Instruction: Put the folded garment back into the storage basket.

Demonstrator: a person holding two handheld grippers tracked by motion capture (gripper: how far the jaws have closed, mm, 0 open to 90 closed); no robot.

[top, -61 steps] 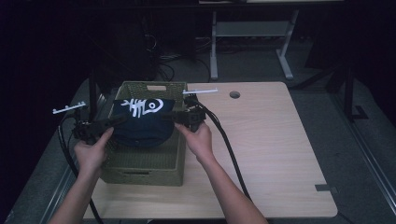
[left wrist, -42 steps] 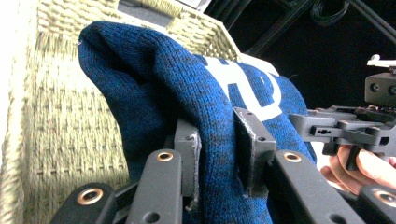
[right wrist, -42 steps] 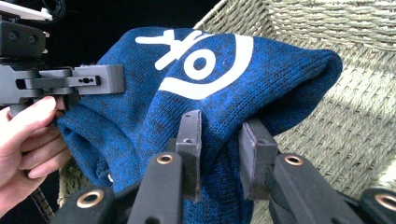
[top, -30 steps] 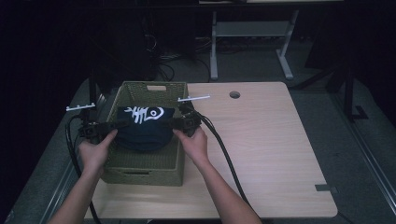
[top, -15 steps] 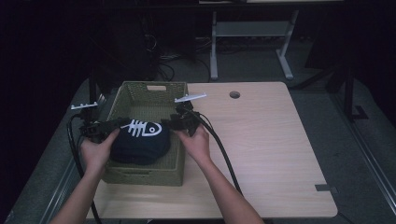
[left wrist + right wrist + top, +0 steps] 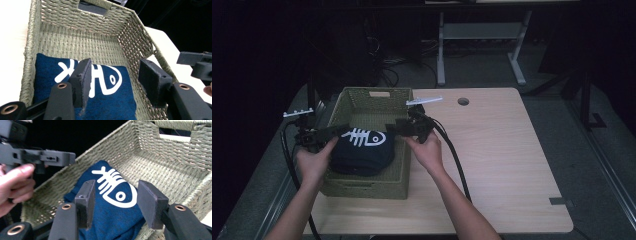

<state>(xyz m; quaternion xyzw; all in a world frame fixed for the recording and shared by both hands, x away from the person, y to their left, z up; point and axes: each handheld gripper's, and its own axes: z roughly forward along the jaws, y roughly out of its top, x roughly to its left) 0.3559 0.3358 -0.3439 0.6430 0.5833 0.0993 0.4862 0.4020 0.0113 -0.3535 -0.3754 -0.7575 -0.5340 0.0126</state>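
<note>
Right now I am working at a light wooden table (image 6: 512,165) whose whole right half, from twelve round to five o'clock, lies bare, with a small round hole (image 6: 463,101) near its far edge; that is my open room for moving. One woven basket (image 6: 362,187) sits on the left half, close to the table's left and near edges, and its tall walls hem in anything lowered into it. Inside it lies one folded navy cloth (image 6: 362,152) printed with a white fish skeleton, resting in the basket's near half, with bare woven floor showing toward twelve o'clock. I count two grippers, one in each of my hands. My left gripper (image 6: 117,77) hovers at the basket's nine o'clock rim, my right gripper (image 6: 115,202) at its three o'clock rim, each pointing inward toward the other. Both have just been opening: the jaws stand parted and released, with nothing pinched between them. Seen from the left gripper view, the cloth lies below and beyond the jaws, under the gap. Seen from the right gripper view, the fish print sits under the gap too, untouched by either pad.
</note>
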